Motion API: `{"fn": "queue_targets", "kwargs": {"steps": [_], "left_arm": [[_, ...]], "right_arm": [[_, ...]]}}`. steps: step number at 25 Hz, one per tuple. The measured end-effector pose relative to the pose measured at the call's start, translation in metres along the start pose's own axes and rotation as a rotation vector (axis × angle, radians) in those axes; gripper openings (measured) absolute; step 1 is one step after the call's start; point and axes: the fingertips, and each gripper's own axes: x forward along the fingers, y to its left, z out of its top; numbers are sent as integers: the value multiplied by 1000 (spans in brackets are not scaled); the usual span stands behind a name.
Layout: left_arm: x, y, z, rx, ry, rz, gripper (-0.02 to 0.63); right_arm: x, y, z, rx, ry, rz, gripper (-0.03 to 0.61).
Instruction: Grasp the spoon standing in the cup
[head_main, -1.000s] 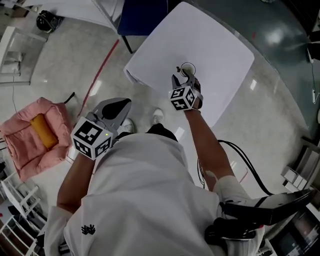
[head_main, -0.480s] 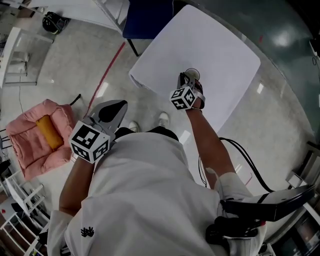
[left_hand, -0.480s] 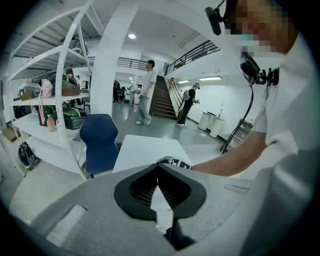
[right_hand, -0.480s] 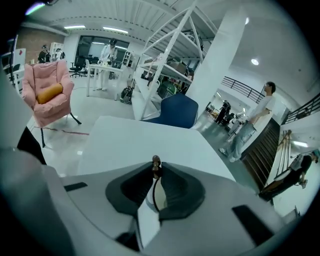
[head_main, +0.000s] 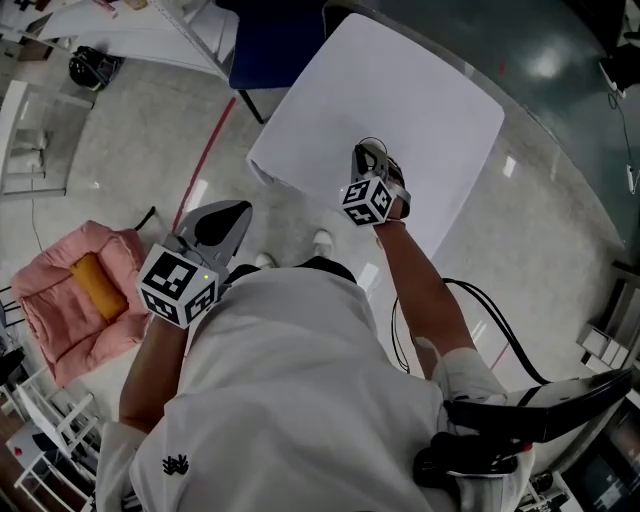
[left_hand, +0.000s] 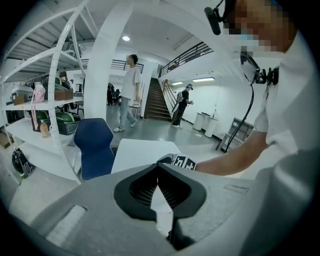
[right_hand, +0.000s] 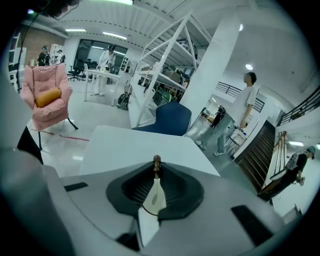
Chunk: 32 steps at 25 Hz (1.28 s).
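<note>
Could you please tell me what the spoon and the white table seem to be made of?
Pale slim spoon with a brown knob end: knob looks like matte wood or plastic; stem too thin to tell.
White square table: probably laminate or painted board, smooth, evenly white, no grain.

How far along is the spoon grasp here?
Done: the right gripper is at the spoon, over the table. In hand: its jaws are closing on the spoon's handle, whose brown tip pokes above them. Left: settling into a firm hold. The left gripper is shut and empty, off the table.
</note>
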Motion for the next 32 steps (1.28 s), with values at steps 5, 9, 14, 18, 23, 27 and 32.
{"fn": "queue_targets", "kwargs": {"steps": [5,9,14,18,23,27,32], "left_arm": [[-8,-1,-1,0,-30,-30,12],[-20,3,-1,2,-50,-57,12],[-37,6,4,4,-88,-82,12],[-50,9,0,7,-108,-104,12],[-70,13,-11,0,-129,-122,12],[-86,14,-21,-11,-145,-135,12],[-107,19,-41,-32,-146,-147,12]], "right_arm": [[-26,-7,17,32,-43,-19,44],[-46,-8,34,42,-65,-39,44],[-79,-9,60,60,-92,-46,44],[-107,-3,81,79,-109,-43,44],[-145,10,115,87,-146,-46,44],[-173,26,135,92,-163,-30,43],[-201,58,154,133,-164,11,43]]}}
